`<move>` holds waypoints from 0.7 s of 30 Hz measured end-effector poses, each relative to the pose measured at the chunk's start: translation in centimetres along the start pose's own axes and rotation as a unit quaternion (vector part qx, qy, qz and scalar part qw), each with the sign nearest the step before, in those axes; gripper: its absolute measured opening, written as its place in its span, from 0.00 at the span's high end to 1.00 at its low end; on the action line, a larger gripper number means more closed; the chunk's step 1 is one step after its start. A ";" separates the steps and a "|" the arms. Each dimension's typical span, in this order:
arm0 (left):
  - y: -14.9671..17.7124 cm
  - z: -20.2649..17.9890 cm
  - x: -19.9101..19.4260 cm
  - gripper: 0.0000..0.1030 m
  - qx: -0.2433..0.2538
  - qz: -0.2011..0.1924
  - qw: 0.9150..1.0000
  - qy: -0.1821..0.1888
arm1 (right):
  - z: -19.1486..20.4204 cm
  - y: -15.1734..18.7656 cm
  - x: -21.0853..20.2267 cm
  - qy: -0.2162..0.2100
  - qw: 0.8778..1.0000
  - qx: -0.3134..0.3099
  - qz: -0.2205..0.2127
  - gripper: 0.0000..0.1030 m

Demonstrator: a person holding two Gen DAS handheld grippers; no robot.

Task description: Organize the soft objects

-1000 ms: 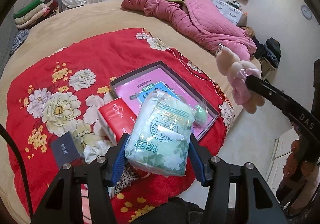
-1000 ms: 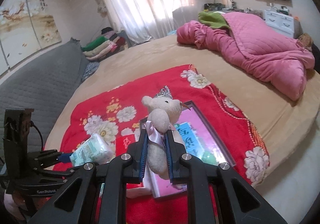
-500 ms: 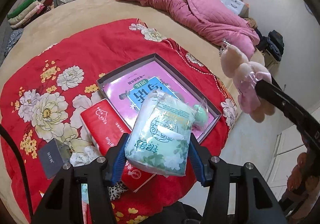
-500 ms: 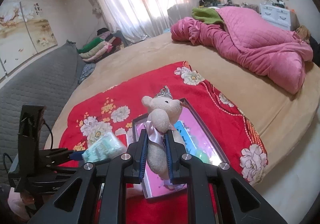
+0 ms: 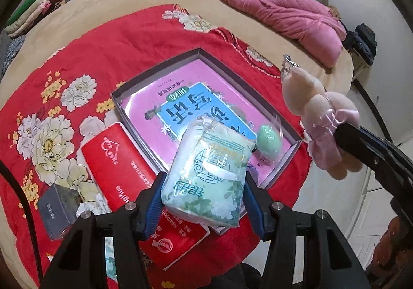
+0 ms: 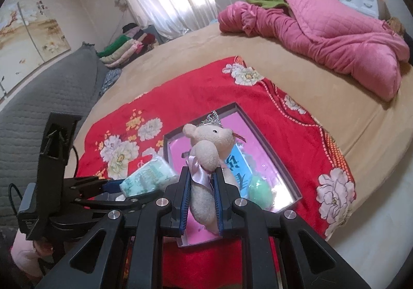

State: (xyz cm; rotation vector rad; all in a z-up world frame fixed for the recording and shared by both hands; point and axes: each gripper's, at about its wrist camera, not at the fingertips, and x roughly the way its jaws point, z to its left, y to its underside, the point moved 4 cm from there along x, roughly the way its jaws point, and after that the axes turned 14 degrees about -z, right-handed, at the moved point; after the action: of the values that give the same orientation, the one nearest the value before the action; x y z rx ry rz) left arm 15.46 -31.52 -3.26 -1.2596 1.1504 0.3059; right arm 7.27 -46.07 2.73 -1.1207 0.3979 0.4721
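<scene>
My left gripper (image 5: 204, 198) is shut on a pale green soft pack (image 5: 209, 175) with flower print, held above the near corner of a shallow grey box (image 5: 155, 74). The box has a pink and blue printed bottom and a green egg-shaped toy (image 5: 267, 140) in plastic wrap lying in it. My right gripper (image 6: 201, 198) is shut on a cream plush bear (image 6: 206, 144) with a silver crown and a pink ribbon, held over the same box (image 6: 284, 162). The bear (image 5: 320, 118) hangs at the right of the left wrist view. The soft pack (image 6: 148, 178) shows left of the bear.
The box lies on a red flowered cloth (image 5: 103, 43) over a beige bed (image 6: 296, 77). A red tissue pack (image 5: 124, 165) and a small dark box (image 5: 59, 206) lie left of the box. A pink quilt (image 6: 335, 31) is heaped at the far end.
Both grippers have come down toward the box with their loads. The box and the red cloth look larger and nearer in both views. Both grips are unchanged.
</scene>
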 end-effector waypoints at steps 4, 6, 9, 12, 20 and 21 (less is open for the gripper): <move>0.1 0.1 1.2 0.45 -0.001 0.013 1.000 -0.006 | -0.7 1.0 1.1 -0.006 1.000 0.014 0.015 0.83; 0.1 0.3 1.8 0.45 -0.003 0.019 1.000 -0.006 | -1.1 1.6 1.6 -0.007 1.000 0.021 0.023 0.83; 0.1 0.6 2.6 0.45 -0.002 0.025 1.000 -0.013 | -1.6 2.5 2.5 -0.011 0.999 0.032 0.036 0.83; 0.0 0.8 3.4 0.45 -0.005 0.033 0.999 -0.016 | -1.9 3.7 3.6 -0.010 0.998 0.036 0.053 0.83; 0.1 1.1 5.0 0.45 0.004 0.044 0.998 -0.035 | -2.6 5.9 6.0 0.000 0.996 0.037 0.083 0.83; 0.2 1.2 5.2 0.45 0.006 0.045 0.998 -0.041 | -2.7 6.1 6.2 0.003 0.996 0.036 0.087 0.83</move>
State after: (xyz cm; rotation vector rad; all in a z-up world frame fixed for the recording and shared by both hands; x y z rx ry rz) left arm 18.31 -32.48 -7.73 -1.1765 1.1389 0.4125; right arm 8.90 -45.37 -6.20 -1.0229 0.5161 0.6024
